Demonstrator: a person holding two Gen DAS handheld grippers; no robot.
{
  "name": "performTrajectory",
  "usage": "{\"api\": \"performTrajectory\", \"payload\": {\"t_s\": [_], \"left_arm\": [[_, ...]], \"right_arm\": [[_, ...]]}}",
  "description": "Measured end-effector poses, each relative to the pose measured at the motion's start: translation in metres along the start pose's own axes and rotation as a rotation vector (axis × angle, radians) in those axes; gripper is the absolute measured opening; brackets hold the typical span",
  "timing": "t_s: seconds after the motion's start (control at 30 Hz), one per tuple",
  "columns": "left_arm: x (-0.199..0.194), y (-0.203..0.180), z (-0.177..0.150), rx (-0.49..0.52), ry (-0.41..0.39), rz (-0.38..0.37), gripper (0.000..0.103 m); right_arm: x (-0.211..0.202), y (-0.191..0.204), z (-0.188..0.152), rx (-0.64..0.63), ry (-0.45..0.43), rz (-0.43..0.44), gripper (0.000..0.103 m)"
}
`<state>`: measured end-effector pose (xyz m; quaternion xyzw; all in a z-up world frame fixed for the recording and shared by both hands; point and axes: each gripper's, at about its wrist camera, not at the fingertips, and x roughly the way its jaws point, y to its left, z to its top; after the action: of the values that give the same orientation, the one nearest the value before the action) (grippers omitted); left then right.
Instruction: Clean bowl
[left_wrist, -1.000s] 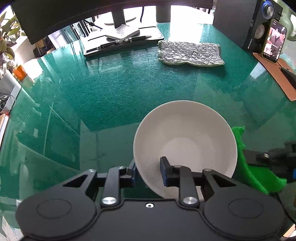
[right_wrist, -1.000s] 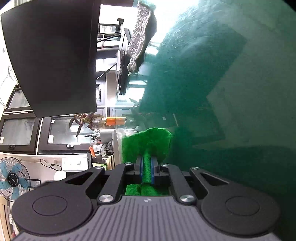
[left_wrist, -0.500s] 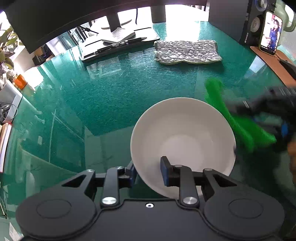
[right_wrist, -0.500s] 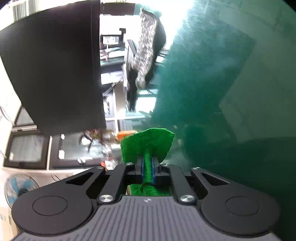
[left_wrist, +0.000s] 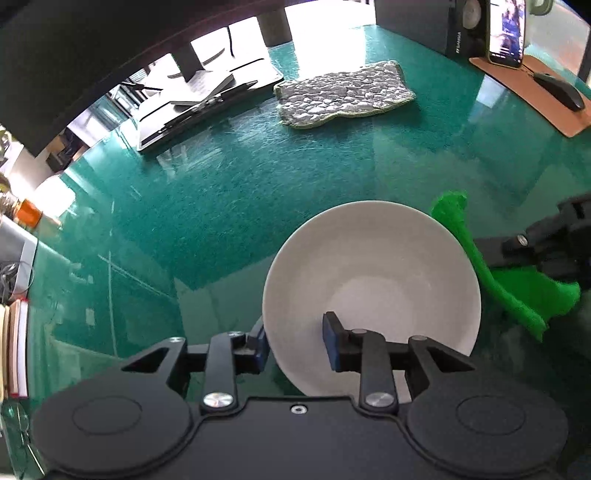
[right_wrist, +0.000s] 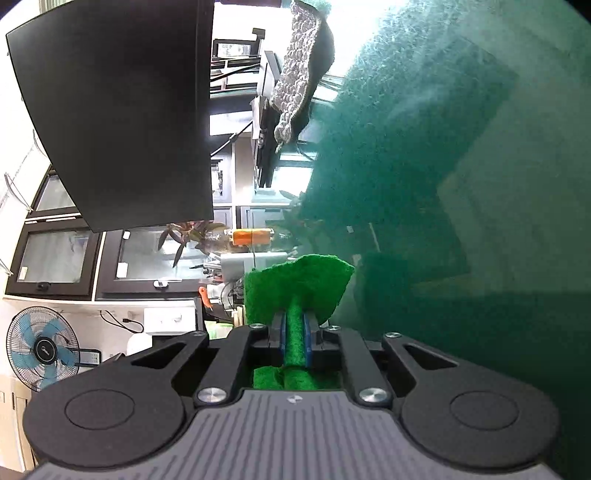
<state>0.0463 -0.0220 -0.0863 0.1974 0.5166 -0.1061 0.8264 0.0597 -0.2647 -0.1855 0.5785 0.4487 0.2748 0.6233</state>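
Note:
A white bowl (left_wrist: 373, 273) sits on the green glass table, empty inside. My left gripper (left_wrist: 295, 343) is shut on the bowl's near rim, one finger inside and one outside. My right gripper (right_wrist: 295, 332) is shut on a green scouring pad (right_wrist: 295, 288), which fans out ahead of the fingers. In the left wrist view the pad (left_wrist: 517, 291) and the right gripper (left_wrist: 546, 243) are just right of the bowl, the pad close against its outer right side. The right wrist view is rolled sideways and does not show the bowl.
A grey knitted cloth (left_wrist: 343, 94) lies at the back of the table. A dark monitor stand with a notebook and pen (left_wrist: 207, 99) stands back left. A brown mouse mat with a mouse (left_wrist: 554, 92), a phone (left_wrist: 508, 31) and a speaker are back right.
The right gripper with the green pad swung up beside the bowl's far right half a second ago, then came back down lower along its right side. The left gripper keeps its hold on the rim.

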Motion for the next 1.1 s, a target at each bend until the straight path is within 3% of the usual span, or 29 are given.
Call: {"api": "performTrajectory", "payload": {"t_s": [0.3, 0.63, 0.9, 1.1], "left_arm": [[0.001, -0.001, -0.001, 0.015, -0.024, 0.009, 0.03], [0.003, -0.007, 0.007, 0.08, -0.062, 0.03, 0.037], [0.003, -0.013, 0.003, 0.14, -0.094, 0.042, 0.037], [0.004, -0.013, 0.004, 0.157, -0.102, 0.039, 0.037]], "right_arm": [[0.041, 0.015, 0.029, -0.053, 0.041, -0.007, 0.011], [-0.006, -0.001, -0.002, -0.07, 0.119, -0.047, 0.01], [0.01, 0.007, 0.011, -0.06, 0.051, -0.035, 0.01], [0.044, 0.023, 0.027, -0.107, 0.069, -0.01, 0.01]]}}
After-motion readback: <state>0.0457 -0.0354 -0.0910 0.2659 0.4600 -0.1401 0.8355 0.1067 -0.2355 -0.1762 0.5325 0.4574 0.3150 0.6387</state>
